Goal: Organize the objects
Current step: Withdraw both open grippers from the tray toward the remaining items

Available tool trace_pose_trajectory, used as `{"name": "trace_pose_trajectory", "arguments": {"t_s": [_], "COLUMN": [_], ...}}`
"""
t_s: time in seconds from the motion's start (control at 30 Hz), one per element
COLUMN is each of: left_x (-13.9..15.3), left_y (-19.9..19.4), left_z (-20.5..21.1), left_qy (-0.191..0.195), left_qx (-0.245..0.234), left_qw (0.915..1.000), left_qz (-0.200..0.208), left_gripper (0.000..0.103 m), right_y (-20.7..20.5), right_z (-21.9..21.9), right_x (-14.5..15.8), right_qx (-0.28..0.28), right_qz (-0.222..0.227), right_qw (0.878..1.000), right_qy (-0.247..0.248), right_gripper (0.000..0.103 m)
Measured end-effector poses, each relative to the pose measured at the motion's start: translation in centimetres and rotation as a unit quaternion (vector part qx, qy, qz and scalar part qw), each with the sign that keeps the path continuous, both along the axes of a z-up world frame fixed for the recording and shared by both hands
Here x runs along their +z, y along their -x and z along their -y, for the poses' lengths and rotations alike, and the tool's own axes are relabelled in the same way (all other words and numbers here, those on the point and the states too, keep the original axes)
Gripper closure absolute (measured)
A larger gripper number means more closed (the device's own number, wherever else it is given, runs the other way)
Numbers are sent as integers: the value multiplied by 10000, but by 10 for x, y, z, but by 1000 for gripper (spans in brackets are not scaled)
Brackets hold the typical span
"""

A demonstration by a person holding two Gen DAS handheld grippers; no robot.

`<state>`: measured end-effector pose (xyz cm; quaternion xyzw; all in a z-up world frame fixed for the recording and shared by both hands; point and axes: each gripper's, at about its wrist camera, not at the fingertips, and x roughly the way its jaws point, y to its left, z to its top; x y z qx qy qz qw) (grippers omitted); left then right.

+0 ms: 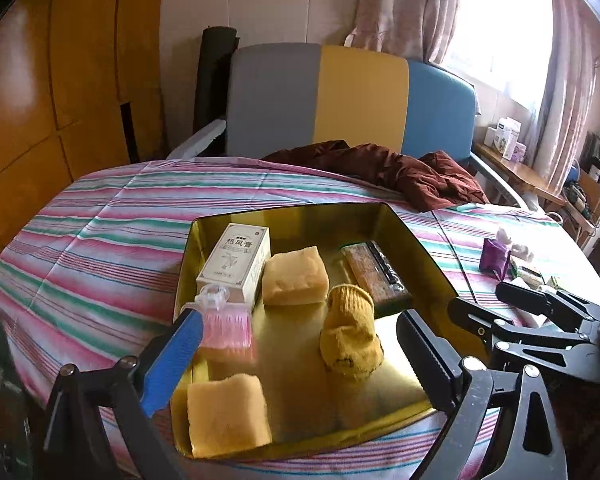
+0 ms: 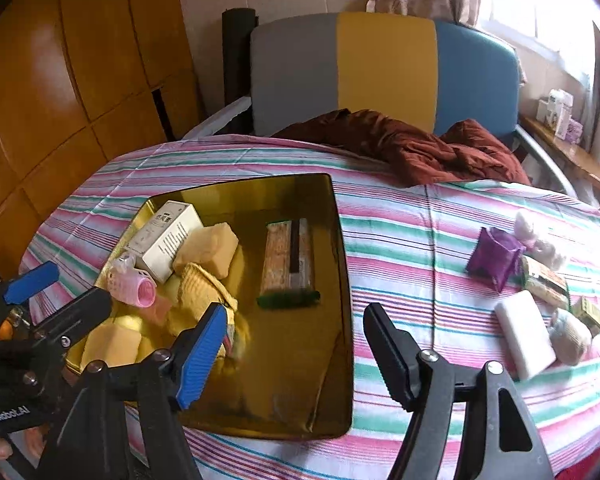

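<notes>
A gold tray (image 1: 428, 252) (image 2: 342, 280) lies on the striped bed cover. It holds a white box (image 1: 236, 260), two yellow sponges (image 1: 294, 278) (image 1: 228, 412), a yellow sock (image 1: 352, 332) (image 2: 198, 286), a brown packet (image 1: 374, 274) (image 2: 288, 256) and a pink roller (image 1: 224, 326) (image 2: 134, 286). My left gripper (image 1: 300, 324) (image 2: 66, 286) hangs open over the tray's near end; the sock lies between its wide jaws, untouched, and the roller is beside the blue finger. My right gripper (image 2: 296, 312) (image 1: 480, 300) is open over the tray's right rim, holding nothing.
Right of the tray on the cover lie a purple pouch (image 2: 494, 258) (image 1: 494, 258), a white bar (image 2: 524, 340), small packets (image 2: 546, 284) and pale wads (image 2: 534, 236). A brown garment (image 2: 404, 148) is bunched before the grey, yellow and blue headboard (image 2: 384, 68). Wooden cupboards (image 2: 60, 80) stand left.
</notes>
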<state>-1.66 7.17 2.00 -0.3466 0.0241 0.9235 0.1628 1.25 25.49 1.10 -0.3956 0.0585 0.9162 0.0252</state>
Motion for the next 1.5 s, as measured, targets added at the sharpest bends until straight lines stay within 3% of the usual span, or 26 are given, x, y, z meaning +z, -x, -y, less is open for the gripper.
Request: {"name": "trace_pose_trajectory", "arguments": {"t_s": [0.4, 0.67, 1.0, 1.27, 1.5], "left_x": [-11, -12, -6, -3, 8], "left_y": [-19, -25, -31, -35, -43], "left_z": [-8, -21, -35, -51, -77], "left_qy": [128, 249, 363, 431, 432], "left_qx": [-134, -353, -616, -945, -1446], "left_qw": [9998, 9991, 9974, 9945, 9880], "left_qz": [65, 53, -87, -165, -315], "left_gripper": [4, 4, 4, 4, 4], "right_y": [-23, -33, -36, -45, -65], "right_z": [-11, -16, -41, -85, -154], "right_x": [-2, 6, 7, 9, 14], "right_qx": [-318, -379, -604, -1013, -1675], "right_qz": [-124, -240, -172, -19, 127], "right_qw": [9994, 9980, 9974, 9947, 9857], "right_qy": [-115, -445, -364, -192, 133], "right_gripper": [31, 31, 31, 31, 31]}}
